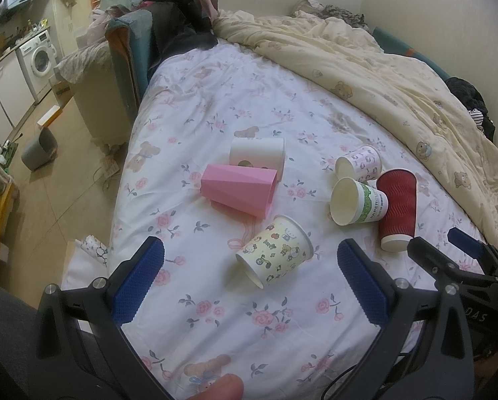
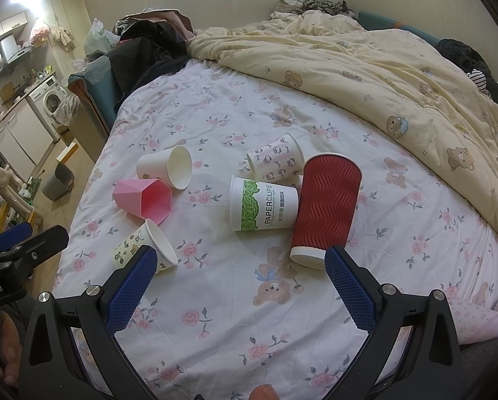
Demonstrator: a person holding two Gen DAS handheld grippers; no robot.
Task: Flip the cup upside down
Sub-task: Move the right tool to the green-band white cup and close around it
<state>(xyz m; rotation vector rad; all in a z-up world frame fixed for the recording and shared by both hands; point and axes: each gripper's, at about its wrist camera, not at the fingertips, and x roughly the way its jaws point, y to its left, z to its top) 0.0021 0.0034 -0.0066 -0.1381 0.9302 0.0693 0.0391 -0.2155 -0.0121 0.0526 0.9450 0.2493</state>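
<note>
Six cups on the bed (image 2: 235, 300), all on their sides. Left cluster: faceted cup (image 2: 142, 200), plain cup (image 2: 165, 166) just behind it, cartoon cup (image 2: 139, 246) in front. Right cluster: PAPERCUPS cup (image 2: 265, 205), ribbed cup (image 2: 325, 206) touching its right side, small printed cup (image 2: 277, 161) behind. Duvet (image 2: 365, 66) bunched behind and to the right.

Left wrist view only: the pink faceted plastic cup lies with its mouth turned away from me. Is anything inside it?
Observer: No. The right wrist view looks into the pink faceted plastic cup, and it is empty.
Operator: And the white paper cup behind it?
Observer: The white paper cup is on its side and also empty.
Operator: What about the right gripper?
Observer: The right gripper has its jaws wide open and holds nothing.
</note>
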